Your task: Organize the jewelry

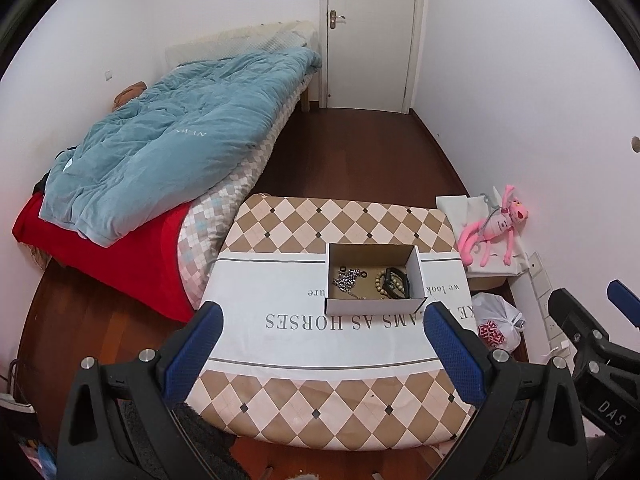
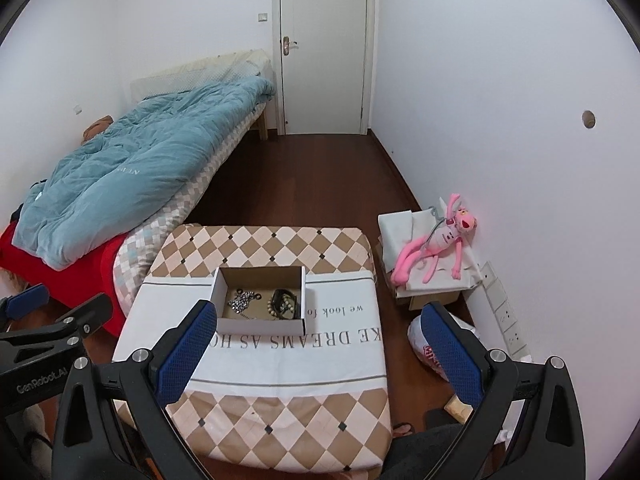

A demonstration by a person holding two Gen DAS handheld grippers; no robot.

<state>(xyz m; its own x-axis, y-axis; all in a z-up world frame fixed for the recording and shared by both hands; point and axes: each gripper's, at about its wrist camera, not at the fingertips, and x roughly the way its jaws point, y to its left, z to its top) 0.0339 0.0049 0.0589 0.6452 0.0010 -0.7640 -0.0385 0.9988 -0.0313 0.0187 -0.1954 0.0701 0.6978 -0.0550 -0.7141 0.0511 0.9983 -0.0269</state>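
Observation:
An open cardboard box [image 1: 416, 270] [image 2: 221, 280] stands on a small table covered with a checkered cloth [image 1: 320, 400] [image 2: 280, 412]. Inside lie a silver chain [image 1: 348, 280] [image 2: 241, 301], a beige bead bracelet [image 1: 382, 280] [image 2: 273, 305] and a black band [image 1: 398, 280] [image 2: 289, 300]. My left gripper [image 1: 323, 322] is open and empty, held above the table's near side, short of the box. My right gripper [image 2: 320, 322] is open and empty, at the same height, to the right of the box. Each gripper shows at the edge of the other's view.
A bed with a blue quilt [image 1: 172, 140] [image 2: 132, 168] and red blanket [image 1: 132, 252] lies left of the table. A pink plush toy [image 1: 500, 224] [image 2: 436, 240] on a box and a plastic bag [image 1: 498, 326] sit to the right by the wall. A closed door [image 2: 322, 44] is at the back.

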